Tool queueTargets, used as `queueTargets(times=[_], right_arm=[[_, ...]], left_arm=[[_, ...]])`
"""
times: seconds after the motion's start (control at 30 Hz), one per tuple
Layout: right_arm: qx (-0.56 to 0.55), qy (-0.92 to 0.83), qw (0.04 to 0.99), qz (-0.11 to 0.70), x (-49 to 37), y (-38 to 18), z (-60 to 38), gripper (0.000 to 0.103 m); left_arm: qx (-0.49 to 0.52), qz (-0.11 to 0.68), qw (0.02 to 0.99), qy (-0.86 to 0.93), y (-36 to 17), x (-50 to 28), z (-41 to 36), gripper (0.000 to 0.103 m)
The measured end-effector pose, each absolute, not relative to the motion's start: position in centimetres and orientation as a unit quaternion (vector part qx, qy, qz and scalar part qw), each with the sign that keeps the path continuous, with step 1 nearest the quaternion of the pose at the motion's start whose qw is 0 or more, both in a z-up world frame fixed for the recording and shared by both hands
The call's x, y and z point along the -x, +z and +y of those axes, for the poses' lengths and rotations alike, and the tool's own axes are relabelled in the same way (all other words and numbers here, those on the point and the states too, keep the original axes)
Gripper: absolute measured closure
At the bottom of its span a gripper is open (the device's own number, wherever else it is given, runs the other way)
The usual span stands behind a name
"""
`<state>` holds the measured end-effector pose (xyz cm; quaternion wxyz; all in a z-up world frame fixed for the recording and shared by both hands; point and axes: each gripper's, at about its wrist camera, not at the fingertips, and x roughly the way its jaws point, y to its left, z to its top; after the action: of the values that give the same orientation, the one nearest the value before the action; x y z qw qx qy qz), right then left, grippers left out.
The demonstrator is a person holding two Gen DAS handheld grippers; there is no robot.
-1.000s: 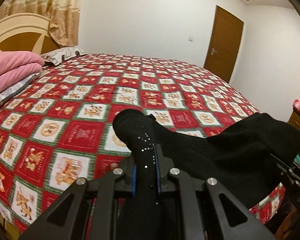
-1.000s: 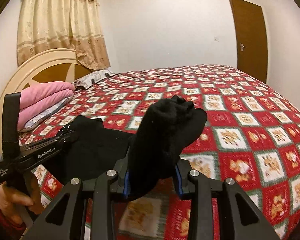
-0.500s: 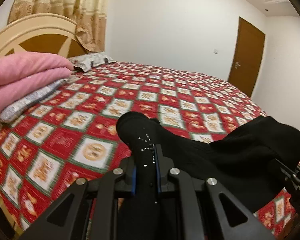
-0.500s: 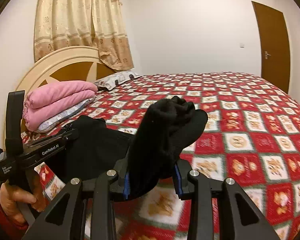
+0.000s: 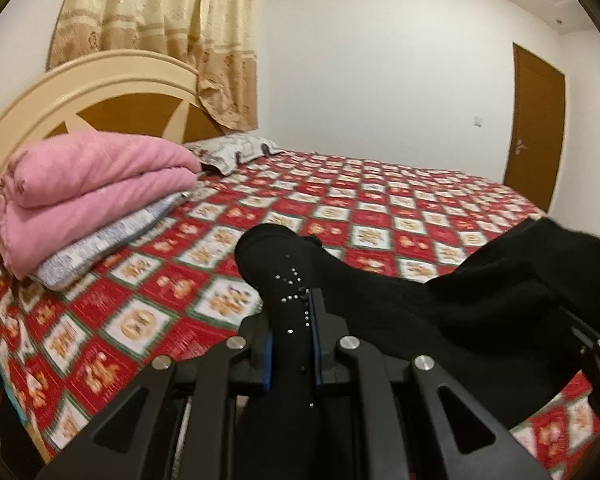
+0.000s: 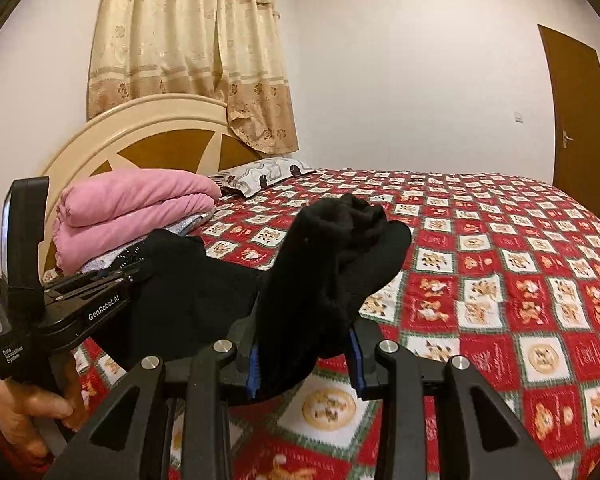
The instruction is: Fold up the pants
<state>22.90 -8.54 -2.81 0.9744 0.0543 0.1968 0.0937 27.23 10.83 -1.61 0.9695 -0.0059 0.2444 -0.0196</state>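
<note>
- Pants (image 5: 400, 312), one black pair, hang in the air above the bed (image 5: 380, 216) in the left wrist view, stretched from the left gripper (image 5: 291, 344) toward the lower right.
- Left gripper: its two blue-lined fingers are pressed together on a bunched end of the black cloth, which pokes up past the tips; small silver studs dot the fabric there.
- At the right edge of this view the cloth rises to a second bunch, and a sliver of black gripper hardware shows just below it.
- One folded pink blanket (image 5: 96, 184) sits on one grey-white patterned layer at the head of the bed, with one pillow (image 5: 236, 152) beside it, under one round headboard (image 5: 100, 96) and one beige curtain (image 5: 160, 28). One brown door (image 5: 536, 128) stands in the far wall.
- In the right wrist view, the right gripper (image 6: 304, 356) clamps its two fingers on another bunch of the pants (image 6: 332, 264), which spills up and over the tips.
- From that bunch the black cloth runs left to the left gripper (image 6: 136, 268), seen from the side, closed on the fabric and held in one hand (image 6: 28, 412).
- The cloth spans between the two grippers, clear of the red patterned bedspread (image 6: 500, 300).
- Same single blanket (image 6: 136, 204), pillow (image 6: 264, 174), headboard (image 6: 140, 140), curtain (image 6: 188, 44) and door (image 6: 576, 120) appear behind.
</note>
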Motion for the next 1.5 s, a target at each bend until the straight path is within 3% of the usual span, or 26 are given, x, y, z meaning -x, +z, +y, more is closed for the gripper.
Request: queueTargets(times=[0.23, 0.43, 0.53, 0.63, 0.67, 0.83, 1.0, 1.1, 1.13, 1.17, 1.23, 1.37, 1.5], right_arm=[[-0.041, 0.067, 0.967, 0.244, -26.9, -7.3, -7.9, 0.068], [-0.057, 0.055, 0.945, 0.317, -28.8, -11.8, -9.9, 0.066], [-0.098, 0.064, 0.926, 0.358, -29.4, -13.6, -11.5, 0.052], [-0.127, 0.061, 0.911, 0.387, -29.6, -14.3, -13.2, 0.023], [-0.137, 0.064, 0.907, 0.392, -29.4, -14.6, -13.7, 0.019], [-0.262, 0.103, 0.877, 0.39, -26.6, -15.4, -18.5, 0.019], [-0.288, 0.027, 0.905, 0.313, -22.7, -12.4, -21.1, 0.019], [-0.235, 0.01, 0.933, 0.273, -22.2, -9.8, -20.0, 0.019], [-0.202, 0.012, 0.942, 0.267, -22.4, -9.0, -19.0, 0.027], [-0.163, 0.018, 0.952, 0.259, -22.7, -8.0, -17.6, 0.054], [-0.107, 0.041, 0.959, 0.258, -23.6, -6.8, -14.9, 0.082], [-0.072, 0.056, 0.952, 0.292, -26.6, -7.6, -12.2, 0.082], [-0.067, 0.029, 0.932, 0.354, -28.5, -11.6, -11.7, 0.082]], left_arm=[[-0.007, 0.266, 0.964, -0.006, -5.3, -30.0, 10.9, 0.088], [-0.024, 0.338, 0.941, 0.004, -10.2, -31.5, 11.3, 0.086], [-0.006, 0.369, 0.93, 0.005, -11.8, -31.6, 12.6, 0.07], [-0.026, 0.366, 0.93, 0.015, -11.8, -31.0, 12.7, 0.052], [-0.039, 0.366, 0.93, 0.019, -11.8, -30.9, 12.7, 0.042], [-0.071, 0.368, 0.926, 0.033, -11.2, -30.2, 14.7, 0.008], [-0.048, 0.359, 0.928, 0.088, -9.7, -29.0, 17.8, 0.006], [-0.04, 0.343, 0.933, 0.105, -8.6, -28.3, 18.2, 0.006], [-0.036, 0.335, 0.936, 0.098, -8.1, -28.1, 17.9, 0.006], [-0.034, 0.329, 0.939, 0.093, -7.6, -28.0, 17.6, 0.006], [-0.037, 0.307, 0.948, 0.076, -6.5, -27.8, 16.0, 0.006], [-0.049, 0.293, 0.954, 0.031, -5.7, -28.6, 11.7, 0.006], [-0.047, 0.352, 0.935, 0.019, -9.0, -30.5, 9.5, 0.007]])
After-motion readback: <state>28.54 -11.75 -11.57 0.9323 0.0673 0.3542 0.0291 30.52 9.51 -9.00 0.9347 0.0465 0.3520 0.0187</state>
